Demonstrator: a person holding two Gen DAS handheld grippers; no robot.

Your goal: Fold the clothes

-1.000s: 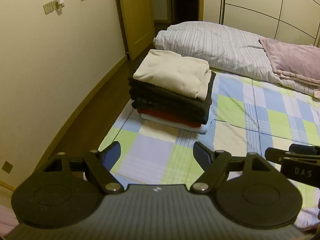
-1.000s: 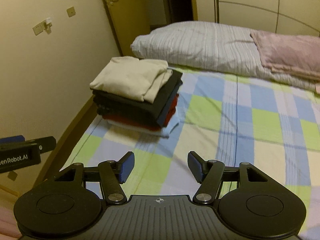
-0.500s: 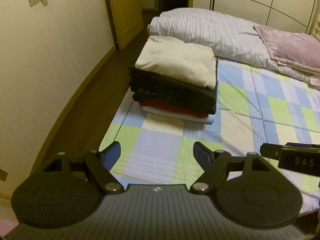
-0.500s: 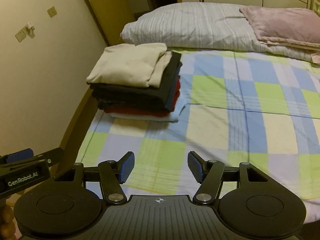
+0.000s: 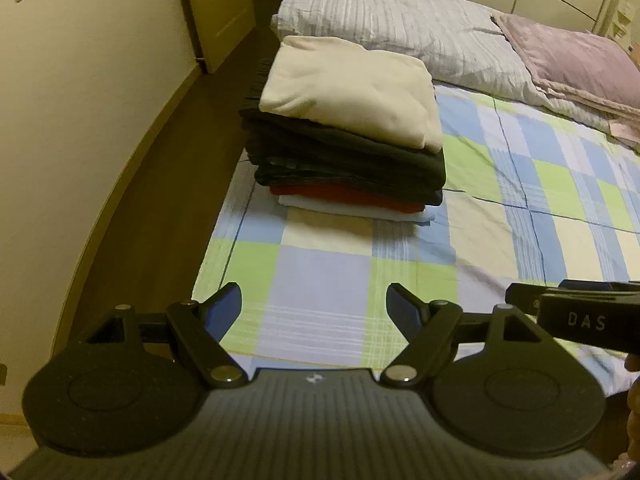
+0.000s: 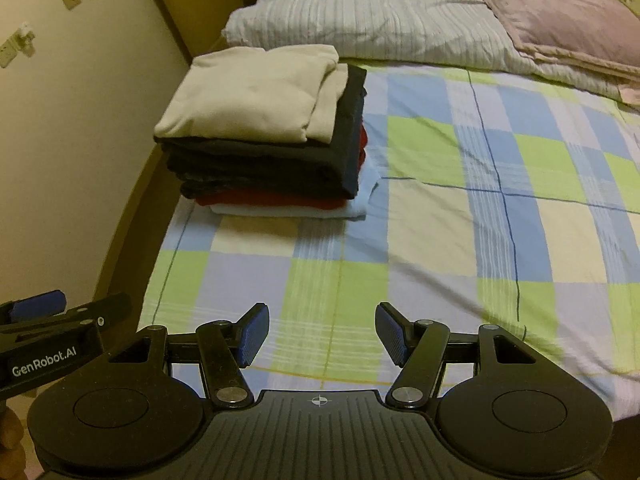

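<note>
Left wrist view gives us the stack of folded clothes (image 5: 344, 148) near the left edge of the bed (image 5: 500, 240), just short of the striped pillow (image 5: 400, 24). We see a cream garment (image 5: 352, 88) on top, dark pieces under it, then a red one (image 5: 344, 196) and a pale one at the bottom. The stack's long axis appears to us to run from the foot of the bed towards the pillow, and the cream piece lies the same way, flat and level.

Our left gripper (image 5: 314, 308) points steeply down at the checked sheet well short of the stack, its blue-padded fingers spread wide with only bedding showing between them. At the right edge of this view we catch the side of the right gripper (image 5: 576, 316), level with ours.

From the right wrist view the stack (image 6: 268, 140) sits up and to the left, the cream top (image 6: 256, 92) showing folded edges towards the middle of the bed. Our right gripper (image 6: 320, 332) is also tilted down over the sheet, fingers wide apart and holding nothing. The left gripper (image 6: 52, 332) shows at the lower left, beside ours. A mauve blanket (image 6: 560, 20) lies over the pillow's right end.
</note>
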